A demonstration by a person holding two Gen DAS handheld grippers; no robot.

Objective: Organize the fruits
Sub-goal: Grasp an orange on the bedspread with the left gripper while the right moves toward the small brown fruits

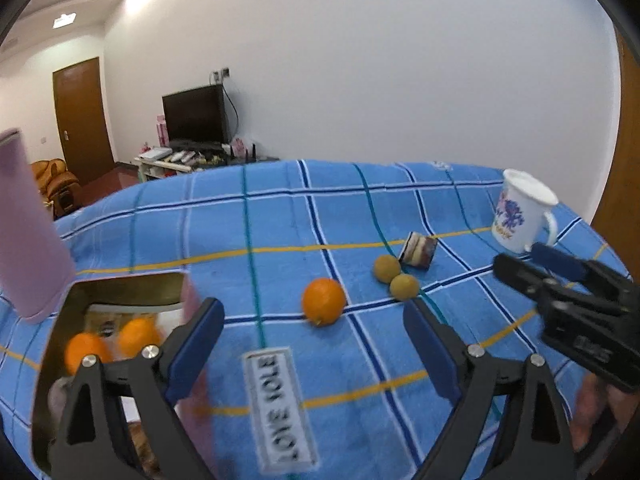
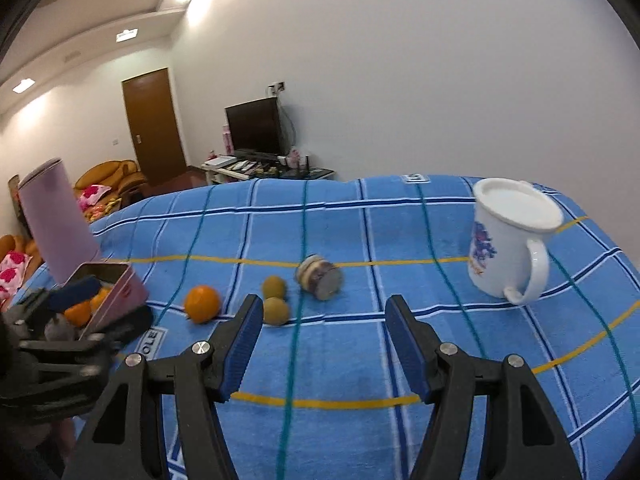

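My left claw (image 1: 314, 344) stands wide apart with nothing between its pads, hovering over the blue checked cloth (image 1: 280, 216). My right claw (image 2: 324, 344) is also parted and holds nothing. One orange (image 1: 323, 301) lies loose on the cloth ahead of me, with two small green-brown fruits (image 1: 396, 278) touching each other just right of it and a little farther off. A small jar (image 1: 418, 250) lies on its side just beyond them. Two more oranges (image 1: 114, 342) sit inside the pink tin (image 2: 116, 296) at near left. A white mug (image 2: 510, 240) stands at far right.
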